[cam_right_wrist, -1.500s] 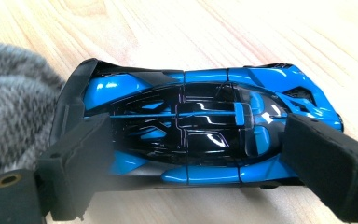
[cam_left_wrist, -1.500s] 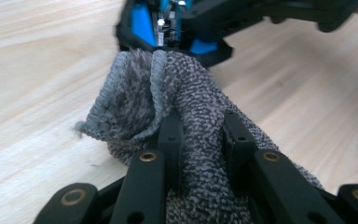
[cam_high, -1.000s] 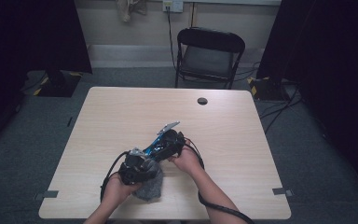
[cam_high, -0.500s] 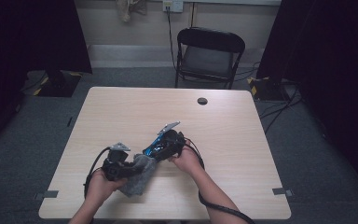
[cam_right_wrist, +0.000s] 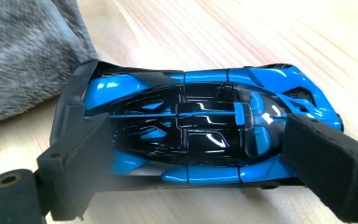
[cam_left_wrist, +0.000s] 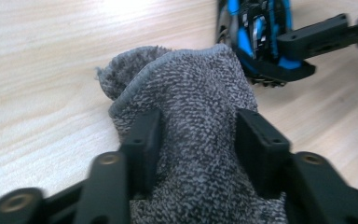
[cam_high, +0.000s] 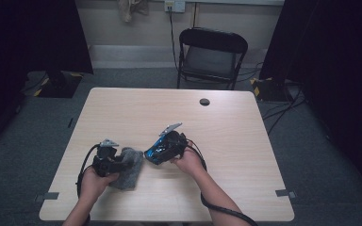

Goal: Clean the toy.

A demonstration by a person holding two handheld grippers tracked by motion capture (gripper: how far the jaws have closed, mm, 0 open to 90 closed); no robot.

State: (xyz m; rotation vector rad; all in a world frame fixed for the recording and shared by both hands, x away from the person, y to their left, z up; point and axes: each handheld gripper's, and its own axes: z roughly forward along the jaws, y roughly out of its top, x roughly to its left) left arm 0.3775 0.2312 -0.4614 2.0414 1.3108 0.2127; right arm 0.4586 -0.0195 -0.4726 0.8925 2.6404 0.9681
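From above, my left gripper (cam_high: pixel 115 162) sits at the near left of the pale wooden table (cam_high: pixel 136 113), its jaws buried in a grey cloth (cam_high: pixel 128 168) (the grip itself is hard to make out from up here). My right gripper (cam_high: pixel 162 151) holds a blue toy car (cam_high: pixel 158 151) just right of the cloth. My forearms are cut off at the near edge. A black folding chair (cam_high: pixel 211 54) stands on the grey carpet beyond the far edge, with dark curtains to either side.

In the left gripper view, my two jaws are closed onto a bunched fold of the cloth (cam_left_wrist: pixel 196 116); it is a nubbly grey terry with a stitched hem. The car (cam_left_wrist: pixel 256 32) shows at the far right, cut off by the frame.

In the right gripper view, my jaws clamp the car (cam_right_wrist: pixel 200 126) nose and tail; it is glossy blue with black panels, resting on the wood. The blurred cloth (cam_right_wrist: pixel 23 51) lies at the left.
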